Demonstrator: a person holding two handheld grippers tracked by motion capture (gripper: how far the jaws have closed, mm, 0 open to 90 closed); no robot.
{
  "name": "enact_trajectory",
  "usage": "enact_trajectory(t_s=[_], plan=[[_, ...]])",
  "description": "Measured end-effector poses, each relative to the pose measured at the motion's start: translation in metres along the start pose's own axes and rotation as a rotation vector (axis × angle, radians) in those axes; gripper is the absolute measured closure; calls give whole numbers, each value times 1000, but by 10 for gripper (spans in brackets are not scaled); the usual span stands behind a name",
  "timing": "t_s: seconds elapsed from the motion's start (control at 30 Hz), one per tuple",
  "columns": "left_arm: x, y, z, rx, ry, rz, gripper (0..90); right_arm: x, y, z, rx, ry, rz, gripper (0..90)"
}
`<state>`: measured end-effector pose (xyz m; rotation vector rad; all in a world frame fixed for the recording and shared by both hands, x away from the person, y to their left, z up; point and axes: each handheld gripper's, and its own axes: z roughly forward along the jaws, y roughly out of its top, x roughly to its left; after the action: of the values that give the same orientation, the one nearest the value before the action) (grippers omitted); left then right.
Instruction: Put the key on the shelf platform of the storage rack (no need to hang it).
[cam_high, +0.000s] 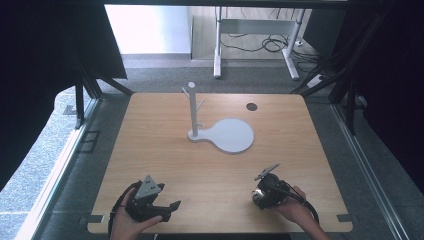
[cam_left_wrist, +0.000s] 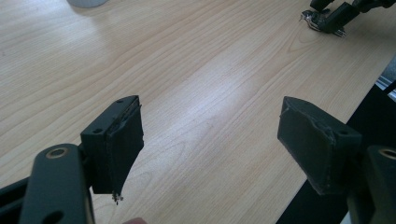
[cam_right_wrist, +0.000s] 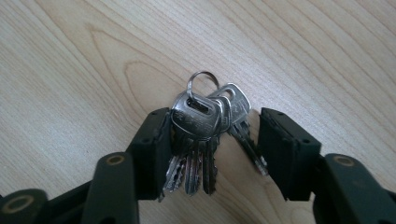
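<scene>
Two hand-held grippers sat low at the near edge of the wooden counter (cam_high: 165, 150). The left hand-held gripper (cam_left_wrist: 210, 154) gaped wide — nothing between its jaws. The right hand-held gripper (cam_right_wrist: 212, 149) had a bunch of silver keys (cam_right_wrist: 205, 135) between its jaws, though whether they clamped it was unclear — a white peg stand (cam_high: 220, 132) stood mid-counter.

Wooden table (cam_high: 165, 150); white stand (cam_high: 193, 111) with pegs on a round base (cam_high: 231, 135) near centre; dark hole (cam_high: 251, 106) far right; left gripper (cam_high: 167, 210) and right gripper (cam_high: 267, 172) hand-held near the front edge, well apart.
</scene>
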<state>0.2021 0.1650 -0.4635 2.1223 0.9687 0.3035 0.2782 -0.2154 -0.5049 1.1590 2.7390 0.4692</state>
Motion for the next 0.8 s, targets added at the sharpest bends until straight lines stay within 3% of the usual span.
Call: enact_trajectory(t_s=[0.23,0.43,0.7,0.8], plan=[[1,0,0,-1,0,0,228,-3,3,-2,23,3,-5,611],[1,0,0,-1,1,-1,228,-5,4,-2,34,10,-5,676],[2,-1,-1,-3,4,-2,228,-7,6,-2,43,19,0,699],[2,0,-1,-3,3,-2,228,-8,7,-6,33,30,-6,806]])
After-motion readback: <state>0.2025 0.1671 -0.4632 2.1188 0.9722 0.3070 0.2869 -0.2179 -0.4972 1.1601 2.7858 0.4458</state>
